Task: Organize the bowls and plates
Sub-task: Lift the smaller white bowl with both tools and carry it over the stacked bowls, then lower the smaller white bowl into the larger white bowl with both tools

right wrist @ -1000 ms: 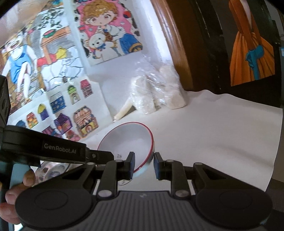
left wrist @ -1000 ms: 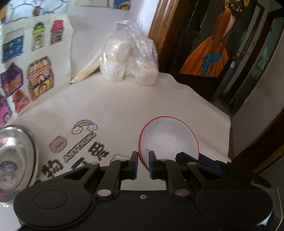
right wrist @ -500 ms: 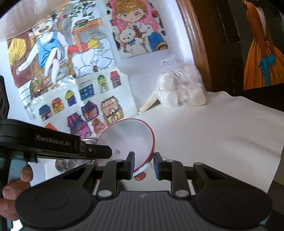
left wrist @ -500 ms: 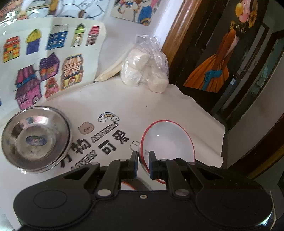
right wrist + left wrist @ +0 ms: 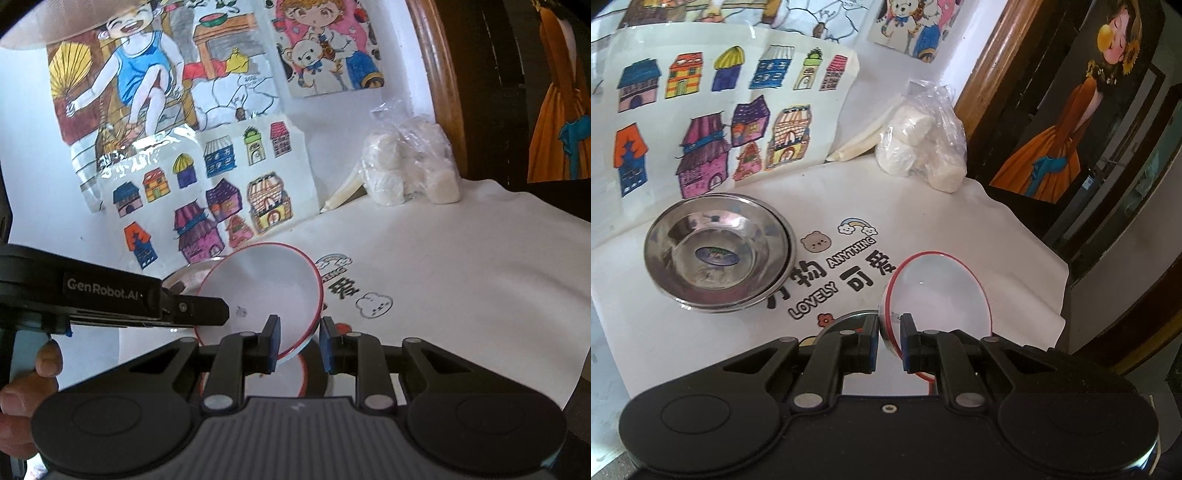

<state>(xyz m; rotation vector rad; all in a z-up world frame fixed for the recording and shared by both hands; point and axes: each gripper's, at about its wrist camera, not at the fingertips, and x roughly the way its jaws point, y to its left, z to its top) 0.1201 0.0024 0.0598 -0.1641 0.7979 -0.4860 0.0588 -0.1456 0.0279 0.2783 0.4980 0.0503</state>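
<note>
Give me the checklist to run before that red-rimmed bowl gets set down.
1. Left gripper grip on the red-rimmed bowl: ok, jaws are closed on its rim.
2. Right gripper grip: cannot tell; the rim sits between the jaws, but contact on the right side is unclear.
3. Bowl level: not ok, it is tilted.
4. Red-rimmed dish beneath: cannot tell, mostly hidden behind the gripper.
5. Steel bowls: ok, nested and apart from the held bowl.
</note>
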